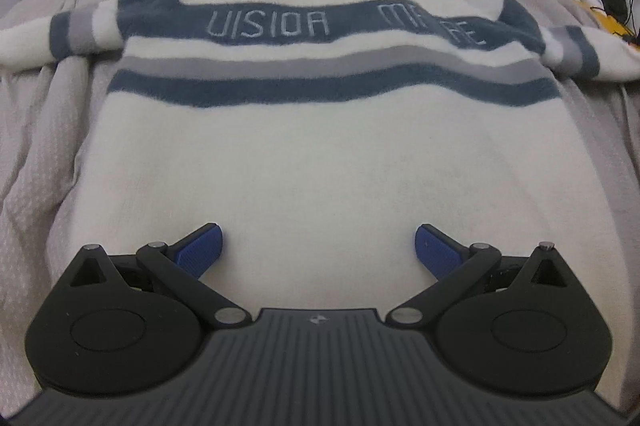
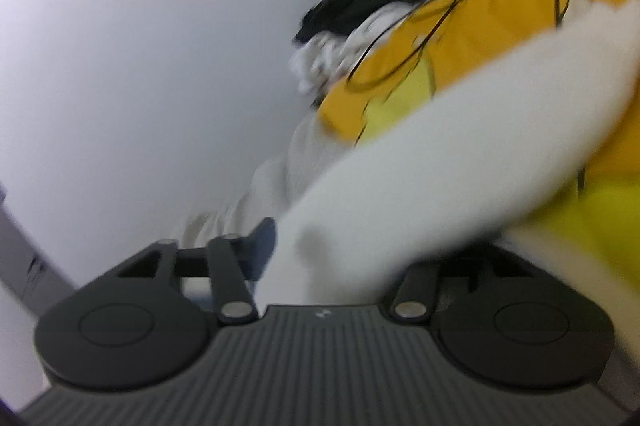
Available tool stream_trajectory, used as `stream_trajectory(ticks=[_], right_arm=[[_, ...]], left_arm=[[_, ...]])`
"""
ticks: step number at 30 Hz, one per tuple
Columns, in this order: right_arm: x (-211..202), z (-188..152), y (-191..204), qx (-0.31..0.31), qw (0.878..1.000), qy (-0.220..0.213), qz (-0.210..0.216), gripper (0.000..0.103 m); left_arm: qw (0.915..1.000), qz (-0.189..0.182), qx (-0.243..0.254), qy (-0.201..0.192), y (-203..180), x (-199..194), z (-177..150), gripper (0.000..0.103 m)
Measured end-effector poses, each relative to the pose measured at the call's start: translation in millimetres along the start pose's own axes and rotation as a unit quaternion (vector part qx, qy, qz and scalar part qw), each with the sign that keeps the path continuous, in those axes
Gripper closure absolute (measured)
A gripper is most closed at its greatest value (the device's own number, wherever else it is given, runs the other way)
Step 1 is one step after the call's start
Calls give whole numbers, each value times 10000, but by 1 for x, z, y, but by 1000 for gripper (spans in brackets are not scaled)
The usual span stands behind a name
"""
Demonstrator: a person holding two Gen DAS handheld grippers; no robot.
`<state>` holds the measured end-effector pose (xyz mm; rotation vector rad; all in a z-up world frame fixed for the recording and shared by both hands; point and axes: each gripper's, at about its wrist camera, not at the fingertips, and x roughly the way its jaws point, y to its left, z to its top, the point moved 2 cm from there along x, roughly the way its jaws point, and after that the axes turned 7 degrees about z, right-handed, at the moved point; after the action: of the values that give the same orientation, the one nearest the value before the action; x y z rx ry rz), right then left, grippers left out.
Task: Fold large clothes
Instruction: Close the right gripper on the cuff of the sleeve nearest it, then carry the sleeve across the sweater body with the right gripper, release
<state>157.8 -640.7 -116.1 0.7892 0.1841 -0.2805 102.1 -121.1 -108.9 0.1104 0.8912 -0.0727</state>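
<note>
A cream sweater (image 1: 312, 153) with blue and grey stripes and lettering lies face up on the bed, collar at the far end and both sleeves spread out. Low over its plain lower part, my left gripper (image 1: 318, 234) stands open; only the flat knit shows between the blue pads (image 1: 202, 246). In the blurred right wrist view, the sweater's white sleeve (image 2: 440, 145) runs from between the fingers up to the right. My right gripper (image 2: 332, 238) is shut on this sleeve. Its left pad (image 2: 262, 242) lies against the fabric, and the sleeve hides the right finger.
A crumpled beige bedspread (image 1: 48, 113) covers the bed around the sweater. At the right of the bed lies a pile of black, white and yellow clothes (image 2: 460, 25) with thin dark cables across it. A pale wall (image 2: 140, 45) stands behind.
</note>
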Motion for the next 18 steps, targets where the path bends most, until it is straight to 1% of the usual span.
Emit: stream_trajectory(ticks=[2,4,6,7,8,10,12,15,18], right_arm=[[4,13,-1,-143,9994,-276,-153,53],[8,27,-5,-351,9969,-546,-452,55],[10,37,-16,-326,9942,-670,-769,72],[10,41,-21,-270,9935,-660,-883,87],[12,46,-26,-190,9934,-611,-957,88],[9,49,-25,-125,9940,-613,-895,90],[5,49,-11,-459,9933,-674,-822,91],[-4,56,21,-1054,9901,-730,-572,92],[-16,62,64,-1428,9869,-722,-227,92]], left_arm=[[10000,17,32,-17,-1,2,0,0],[10000,15,33,-25,-3,1,-1,0],[10000,10,25,-10,-3,1,0,0],[10000,11,24,-8,-4,0,-1,0],[10000,10,27,-2,-4,0,-1,0],[10000,7,22,7,-4,0,0,0],[10000,-18,18,13,-3,-1,0,0],[10000,-53,2,-15,2,-2,1,0],[9999,-88,-43,-58,8,-6,1,0]])
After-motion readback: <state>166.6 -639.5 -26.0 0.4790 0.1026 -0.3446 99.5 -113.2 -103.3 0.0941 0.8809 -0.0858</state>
